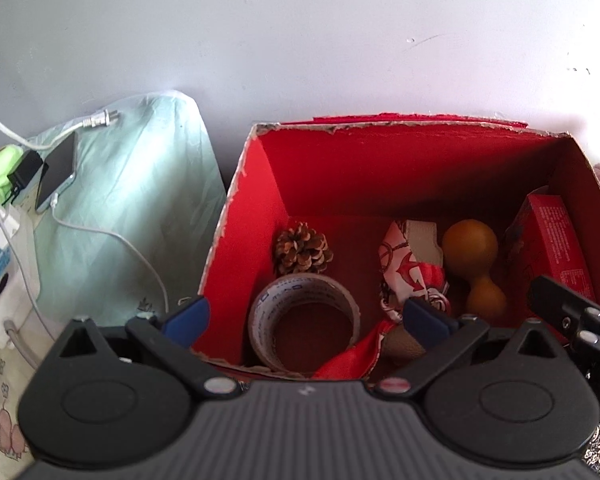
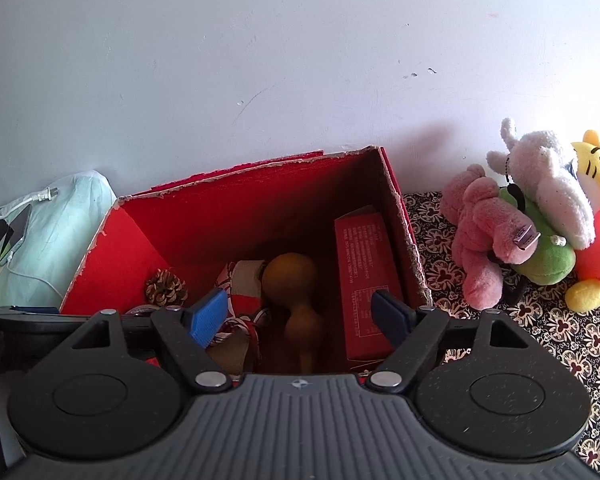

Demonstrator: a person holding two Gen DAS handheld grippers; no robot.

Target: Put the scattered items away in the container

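- Left wrist view: my left tongs (image 1: pixel 306 316) hang spread and empty over the near rim of the red box (image 1: pixel 236 216). I judge they sit above the opening because the goods already lie inside.
- Inside: pine cone (image 1: pixel 302 249), tape roll (image 1: pixel 304 322), patterned cloth (image 1: pixel 410 280), gourd (image 1: pixel 476 264), and a red carton (image 1: pixel 556 240) leaning on the right wall, probably too tall to lie flat.
- Right wrist view: my right tongs (image 2: pixel 302 316) are likewise spread, holding nothing, above the same box.
- Only this view shows the plush toys (image 2: pixel 532 216) outside the box on the patterned cloth surface; only the left view shows the whole tape roll and the phone (image 1: pixel 56 176) on a green cover.
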